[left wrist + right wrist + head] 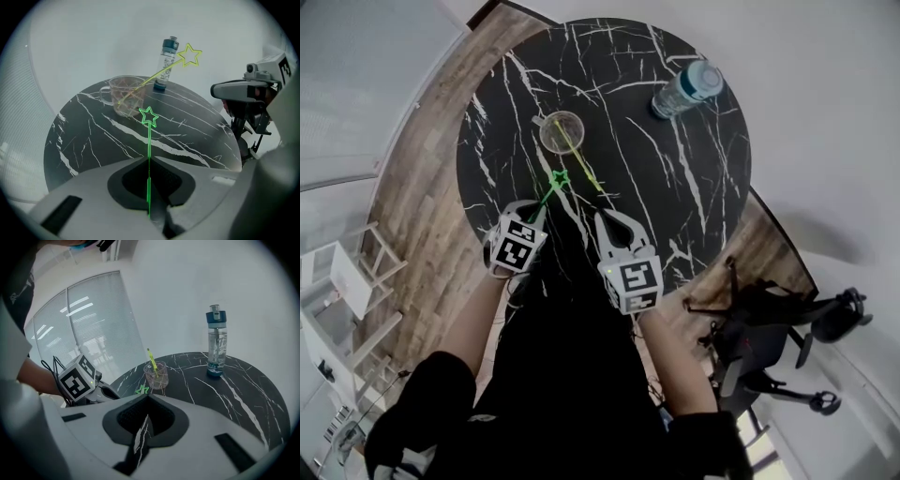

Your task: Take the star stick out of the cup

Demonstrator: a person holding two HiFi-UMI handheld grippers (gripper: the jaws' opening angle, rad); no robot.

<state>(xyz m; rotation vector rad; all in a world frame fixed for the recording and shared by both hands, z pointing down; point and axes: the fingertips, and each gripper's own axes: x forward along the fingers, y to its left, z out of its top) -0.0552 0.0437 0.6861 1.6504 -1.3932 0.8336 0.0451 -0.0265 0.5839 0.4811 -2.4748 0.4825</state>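
Round black marble bench (694, 187), wood floor (422, 187). Left tool (149, 161) pinches a thin green star stick (149, 136); right tool (144, 417) pressed together, empty.

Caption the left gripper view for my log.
Left gripper shut on green star stick; yellow star stick leans in the clear cup beyond.
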